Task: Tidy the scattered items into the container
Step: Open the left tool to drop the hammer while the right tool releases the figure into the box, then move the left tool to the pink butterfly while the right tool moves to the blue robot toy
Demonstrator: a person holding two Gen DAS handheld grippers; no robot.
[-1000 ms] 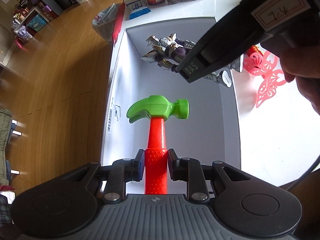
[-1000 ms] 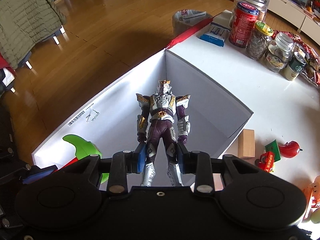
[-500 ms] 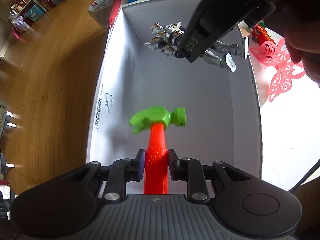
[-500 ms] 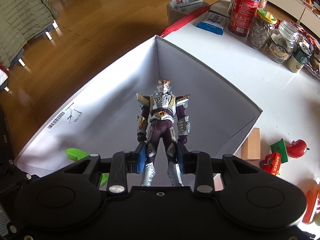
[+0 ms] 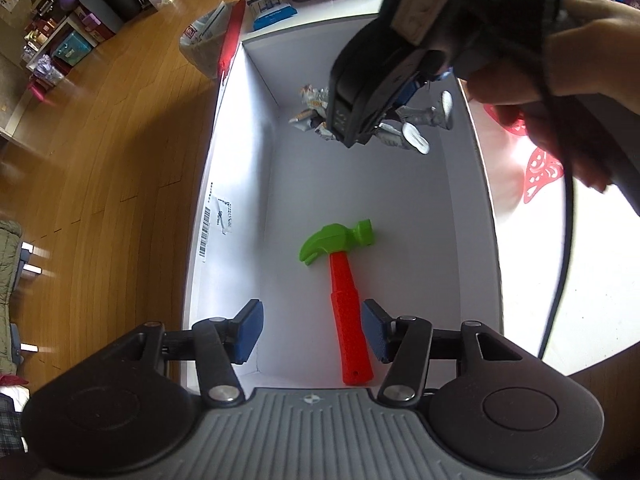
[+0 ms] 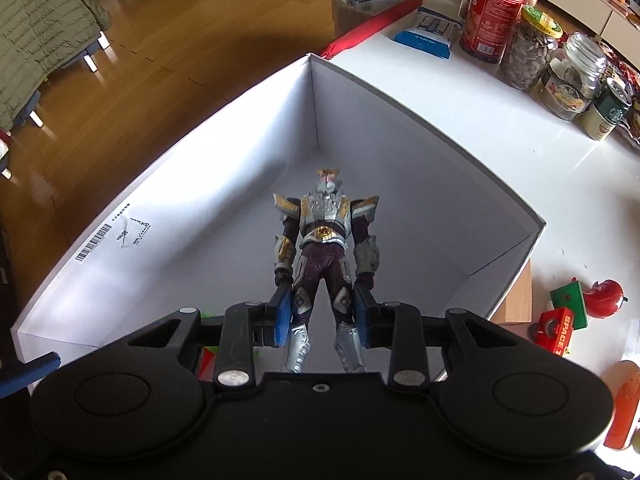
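Observation:
A toy hammer (image 5: 347,280) with a green head and red handle lies on the floor of the white box (image 5: 236,184). My left gripper (image 5: 312,332) is open above the handle end, its blue pads apart on either side. My right gripper (image 6: 322,314) is shut on the legs of a silver and purple action figure (image 6: 326,240) and holds it over the inside of the box (image 6: 400,128). The figure also shows in the left wrist view (image 5: 412,128), partly hidden behind the right gripper.
Jars and a red can (image 6: 490,12) stand at the back of the white table. A blue packet (image 6: 430,32) lies near them. A wooden block (image 6: 518,300), small red and green toys (image 6: 576,304) and an orange toy (image 6: 624,408) lie right of the box. A red paper cutout (image 5: 540,172) lies beside the box.
My left gripper has opened and let go of the hammer, which now lies on the box floor. My right gripper has moved the figure lower into the box.

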